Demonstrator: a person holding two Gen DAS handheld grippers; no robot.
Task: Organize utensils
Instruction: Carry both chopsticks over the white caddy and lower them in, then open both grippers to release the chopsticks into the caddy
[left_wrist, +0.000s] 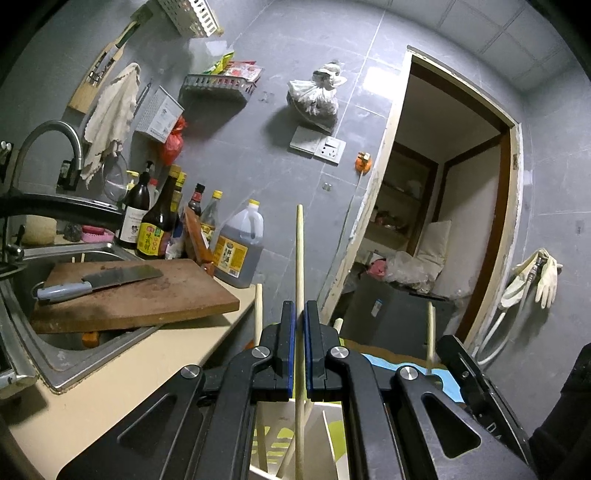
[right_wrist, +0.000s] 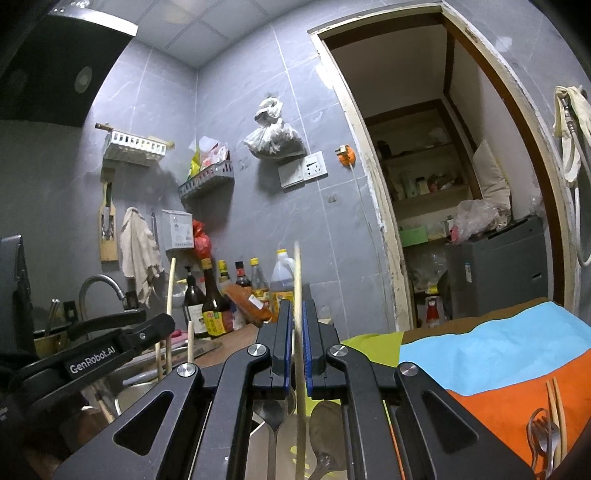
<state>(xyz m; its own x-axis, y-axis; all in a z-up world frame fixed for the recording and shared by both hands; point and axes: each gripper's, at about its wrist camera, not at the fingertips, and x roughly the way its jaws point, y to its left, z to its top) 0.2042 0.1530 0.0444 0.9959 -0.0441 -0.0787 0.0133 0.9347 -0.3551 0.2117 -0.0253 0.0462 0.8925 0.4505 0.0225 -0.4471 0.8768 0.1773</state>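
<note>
Each gripper clenches one upright chopstick: the left gripper (left_wrist: 299, 314) holds a chopstick (left_wrist: 299, 251) standing lengthwise between its jaws above the white utensil holder (left_wrist: 328, 424), while the right gripper (right_wrist: 294, 314) grips its own chopstick (right_wrist: 297, 273) above spoons (right_wrist: 325, 424).

Black claws (left_wrist: 300, 321) (right_wrist: 294, 321) w/ blue pads, silver screws, white "GenRobot.AI" lettering.

A pale wooden chopstick (left_wrist: 299, 258) looked smooth, the cutting board (left_wrist: 147, 295) was worn wood, the sink (left_wrist: 74, 363) dull metal, the wall tiles (left_wrist: 258, 147) glossy.
</note>
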